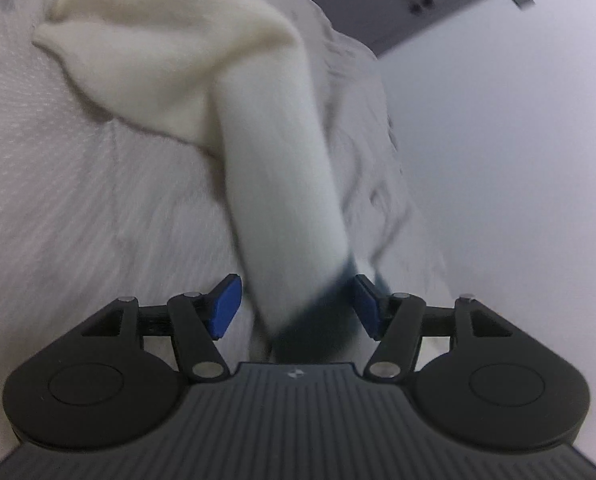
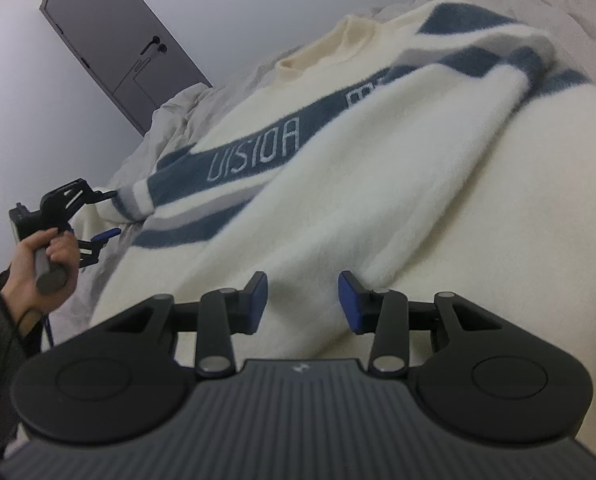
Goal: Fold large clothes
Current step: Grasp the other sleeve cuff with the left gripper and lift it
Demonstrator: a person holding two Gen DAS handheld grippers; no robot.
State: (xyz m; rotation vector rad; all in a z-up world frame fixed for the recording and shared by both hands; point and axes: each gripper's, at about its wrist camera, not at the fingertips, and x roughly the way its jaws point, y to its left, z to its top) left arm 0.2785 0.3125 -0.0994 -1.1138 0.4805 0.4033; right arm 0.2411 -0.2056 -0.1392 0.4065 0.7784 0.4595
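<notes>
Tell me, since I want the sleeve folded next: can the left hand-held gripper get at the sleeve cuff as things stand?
Probably yes. The left hand-held gripper stands open with the sleeve cuff hanging between its pads, nothing blocking. The view is blurred, so contact is unclear.

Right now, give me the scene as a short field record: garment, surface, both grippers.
garment: cream sweater with blue stripe, spread flat
surface: pale bedding
sleeve: sleeve blurred, cuff between the left pads
left gripper: left gripper jaws apart, not pressing the cuff
right gripper: right gripper jaws apart over the sweater body, nothing gripped
background: grey door
</notes>
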